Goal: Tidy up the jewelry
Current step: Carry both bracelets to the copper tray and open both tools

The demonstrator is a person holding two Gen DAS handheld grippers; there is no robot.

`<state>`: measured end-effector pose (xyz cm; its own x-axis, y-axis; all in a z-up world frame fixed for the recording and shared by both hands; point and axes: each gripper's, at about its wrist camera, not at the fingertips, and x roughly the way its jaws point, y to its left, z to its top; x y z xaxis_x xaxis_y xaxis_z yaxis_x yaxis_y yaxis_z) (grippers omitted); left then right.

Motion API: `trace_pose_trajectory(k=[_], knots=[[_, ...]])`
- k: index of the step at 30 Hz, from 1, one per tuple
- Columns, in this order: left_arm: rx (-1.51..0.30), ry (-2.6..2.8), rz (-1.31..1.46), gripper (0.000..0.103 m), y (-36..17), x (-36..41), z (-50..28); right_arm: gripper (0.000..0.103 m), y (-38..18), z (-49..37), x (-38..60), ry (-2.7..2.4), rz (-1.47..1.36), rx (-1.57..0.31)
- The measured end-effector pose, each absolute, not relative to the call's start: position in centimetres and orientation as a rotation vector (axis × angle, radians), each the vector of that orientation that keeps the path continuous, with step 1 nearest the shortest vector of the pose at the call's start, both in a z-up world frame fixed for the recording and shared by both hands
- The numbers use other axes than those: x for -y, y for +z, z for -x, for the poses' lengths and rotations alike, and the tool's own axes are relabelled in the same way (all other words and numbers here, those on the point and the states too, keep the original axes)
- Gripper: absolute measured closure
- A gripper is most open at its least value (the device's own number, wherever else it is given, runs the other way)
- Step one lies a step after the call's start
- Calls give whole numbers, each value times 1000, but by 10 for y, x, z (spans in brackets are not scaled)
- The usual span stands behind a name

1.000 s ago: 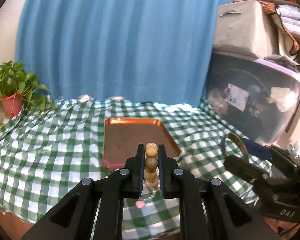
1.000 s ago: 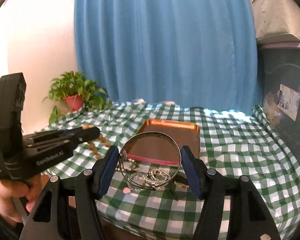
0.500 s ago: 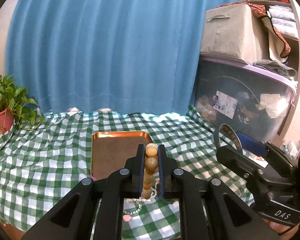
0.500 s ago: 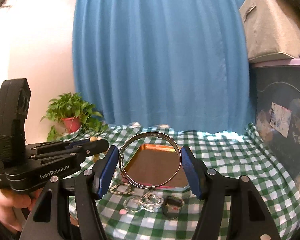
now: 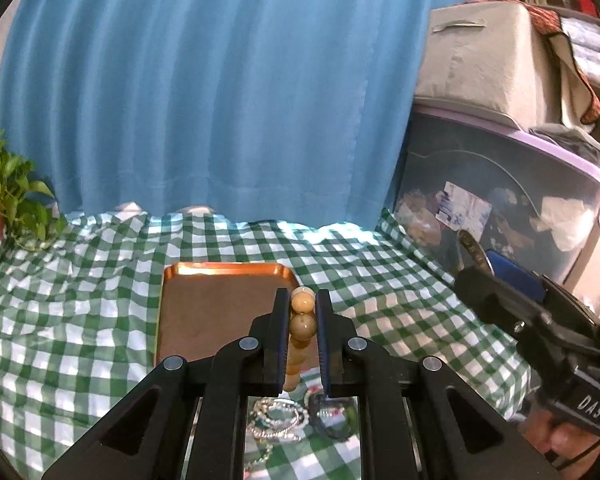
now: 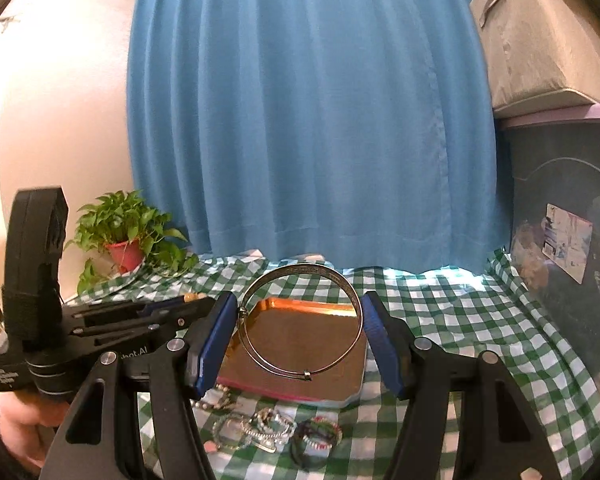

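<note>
My left gripper [image 5: 302,300] is shut on a tan wooden bead bracelet [image 5: 303,322], which hangs down between the fingers above the near edge of an orange tray [image 5: 220,280]. My right gripper [image 6: 300,320] is shut on a thin silver bangle [image 6: 284,364], held upright above the tray [image 6: 320,376]. The tray holds nothing I can see. Several small bracelets and chains [image 6: 276,432] lie on the green checked cloth just in front of the tray; they also show in the left wrist view [image 5: 292,420]. Each gripper shows in the other's view, the left [image 6: 100,332] and the right [image 5: 540,320].
A potted plant [image 6: 126,240] in a red pot stands at the table's back left. A blue curtain [image 6: 300,120] hangs behind the table. A dark plastic storage bin [image 5: 500,208] with a grey box [image 5: 480,60] on top stands at the right.
Both grippers have risen and tilted up with their jewelry still held. The tray now sits lower and farther in both views, and the loose pile shows below the fingers.
</note>
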<state>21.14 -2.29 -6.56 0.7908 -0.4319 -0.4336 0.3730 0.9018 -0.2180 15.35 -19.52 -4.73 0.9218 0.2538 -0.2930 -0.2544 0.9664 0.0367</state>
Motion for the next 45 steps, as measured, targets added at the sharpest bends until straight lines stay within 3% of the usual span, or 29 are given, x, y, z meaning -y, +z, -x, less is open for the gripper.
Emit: trace_pose_trajectory(k=[8,26,35,41,44,45], knots=[[-498,-414,133,90,-81,14,-253,43,-51,-204,202,261,2,-297],[-764,-288,206,90,-202,-23,-349,43,-162,-314,174,307,19,-558],[-902,-227,169,90,-244,-19,-375,43,-214,-347,165,254,37,-755],[-912,-224,167,90,-248,-16,-374,42,-220,-354,163,230,40,-797],[-912,-223,150,88,-245,-12,-373,37,-221,-354,162,256,46,-806],[-907,-234,160,84,-243,-12,-372,29,-221,-352,163,263,36,-807]])
